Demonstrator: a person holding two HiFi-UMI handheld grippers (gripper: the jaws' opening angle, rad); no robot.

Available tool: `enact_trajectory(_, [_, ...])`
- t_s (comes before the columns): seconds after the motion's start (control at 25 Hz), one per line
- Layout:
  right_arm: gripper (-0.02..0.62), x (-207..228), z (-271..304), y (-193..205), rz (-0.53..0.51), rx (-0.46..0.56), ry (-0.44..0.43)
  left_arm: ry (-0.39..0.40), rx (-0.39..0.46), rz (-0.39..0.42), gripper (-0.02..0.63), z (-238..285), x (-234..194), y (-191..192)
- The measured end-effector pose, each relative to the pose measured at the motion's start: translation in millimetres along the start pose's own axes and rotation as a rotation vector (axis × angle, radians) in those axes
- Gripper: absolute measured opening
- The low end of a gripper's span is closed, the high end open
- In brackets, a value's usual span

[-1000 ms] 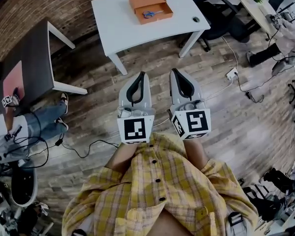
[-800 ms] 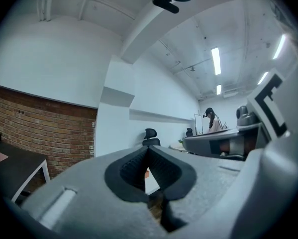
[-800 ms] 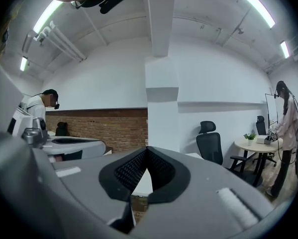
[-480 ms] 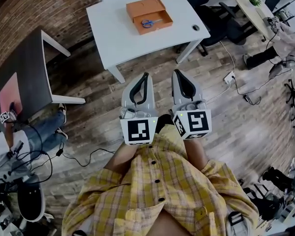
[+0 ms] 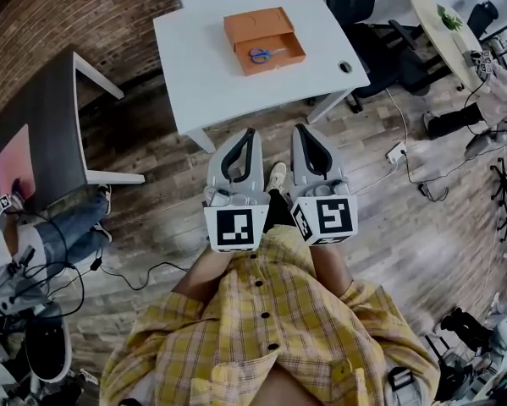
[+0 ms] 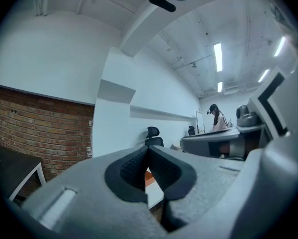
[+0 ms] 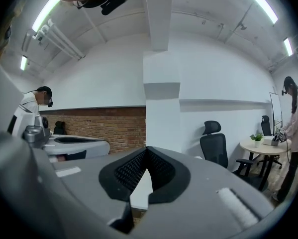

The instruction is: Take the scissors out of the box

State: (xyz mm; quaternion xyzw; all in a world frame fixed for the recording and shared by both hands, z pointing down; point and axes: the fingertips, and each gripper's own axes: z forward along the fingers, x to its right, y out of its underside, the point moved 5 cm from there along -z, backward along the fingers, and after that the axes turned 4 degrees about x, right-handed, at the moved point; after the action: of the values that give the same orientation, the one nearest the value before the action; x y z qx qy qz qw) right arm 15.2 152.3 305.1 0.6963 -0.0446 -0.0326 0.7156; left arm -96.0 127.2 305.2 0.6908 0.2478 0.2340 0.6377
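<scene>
Blue-handled scissors [image 5: 262,54] lie in the open orange box [image 5: 280,60], which sits on the white table [image 5: 211,66] ahead of me in the head view. Both grippers are held side by side at waist height, short of the table's near edge. My left gripper [image 5: 250,131] is shut and holds nothing; in the left gripper view [image 6: 148,148] its jaws meet at the tips, with a sliver of the orange box behind them. My right gripper [image 5: 299,127] is also shut and holds nothing, and the right gripper view [image 7: 147,149] shows its jaws pressed together.
A dark table [image 5: 41,117] stands at the left by a brick wall [image 5: 75,15]. Black office chairs [image 5: 380,24] and a round table [image 5: 456,32] are at the right. Cables [image 5: 410,155] run over the wooden floor. People stand around the room's edges.
The white table with the box has come nearer to both grippers, which keep their side-by-side pose. Both stay shut.
</scene>
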Motion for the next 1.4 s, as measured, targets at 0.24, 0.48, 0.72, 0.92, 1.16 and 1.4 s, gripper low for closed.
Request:
enact_trajectory(0.24, [0.005, 45.0, 63.0, 3.9, 0.029, 0.005, -0.04, -0.034, -0.058, 0.041, 0.002, 70.1, -13.8, 17.0])
enact_trajectory(0.48, [0.005, 84.1, 125.3, 2.2, 0.072, -0.008, -0.118, -0.066, -0.071, 0.079, 0.002, 135.2, -26.4, 18.5])
enact_trajectory(0.72, [0.005, 118.6, 177.6, -4.7, 0.058, -0.021, -0.186, -0.143, -0.1, 0.064, 0.002, 189.8, -39.1, 22.1])
enact_trajectory(0.92, [0.005, 135.9, 207.7, -2.2, 0.054, -0.039, -0.245, -0.201, -0.109, 0.057, 0.002, 220.5, -46.1, 25.6])
enact_trajectory(1.16, [0.005, 143.1, 230.5, 10.5, 0.071, -0.083, -0.308, -0.243, -0.146, 0.06, 0.002, 236.3, -51.5, 36.5])
enact_trajectory(1.4, [0.005, 142.6, 254.0, 25.3, 0.082, -0.123, -0.315, -0.243, -0.162, 0.042, 0.002, 251.3, -65.6, 49.5])
